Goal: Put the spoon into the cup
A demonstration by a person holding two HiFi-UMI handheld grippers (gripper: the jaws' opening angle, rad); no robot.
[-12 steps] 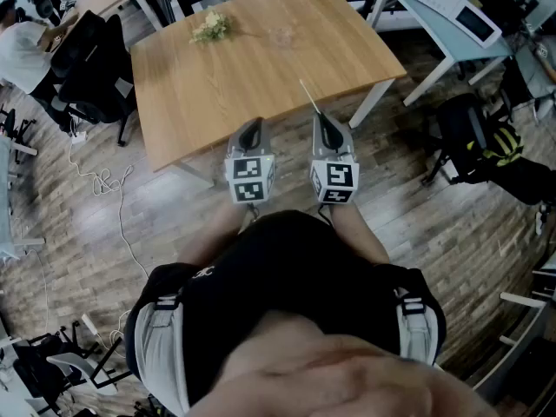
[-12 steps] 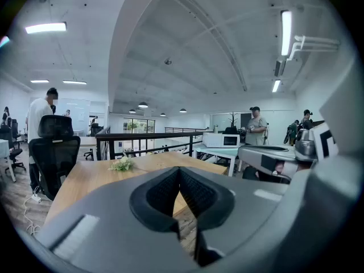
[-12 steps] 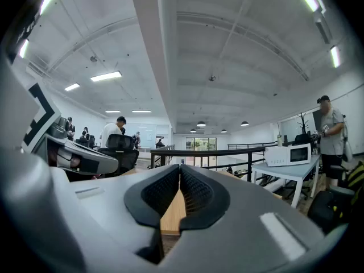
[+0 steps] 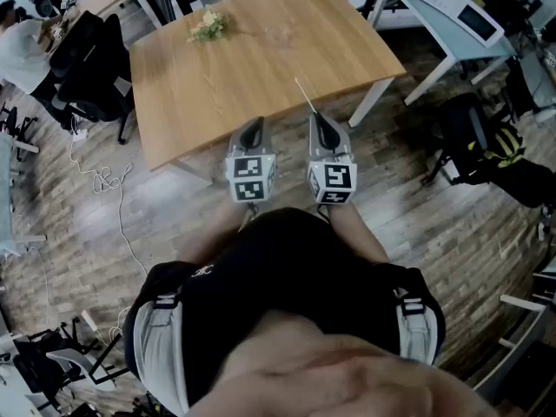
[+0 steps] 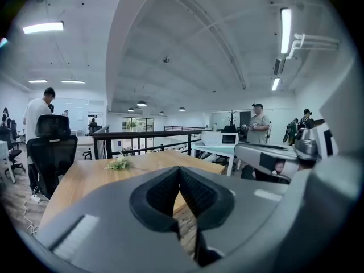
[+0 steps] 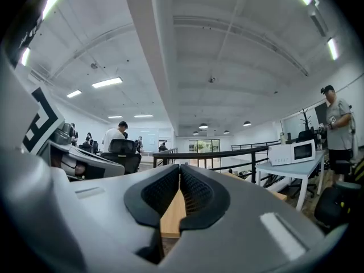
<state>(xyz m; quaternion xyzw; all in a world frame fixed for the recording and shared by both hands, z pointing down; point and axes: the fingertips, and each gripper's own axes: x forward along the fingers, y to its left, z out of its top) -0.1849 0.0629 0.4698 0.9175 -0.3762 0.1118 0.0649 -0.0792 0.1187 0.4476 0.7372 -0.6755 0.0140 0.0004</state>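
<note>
Brown wooden table on a plank floor. Little bunch of pale flowers lying on top, toward 11 o'clock.

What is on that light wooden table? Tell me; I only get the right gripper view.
Observer: A small bunch of pale green flowers lies near the far edge of the light wooden table.
Operator: Report the left gripper.
Observer: The left gripper is shut, with nothing between its pads.
Operator: Check my right gripper from above.
Observer: In the head view a thin pale stick, apparently the spoon's handle, pokes forward out of the shut right gripper, over the table's near edge.
</note>
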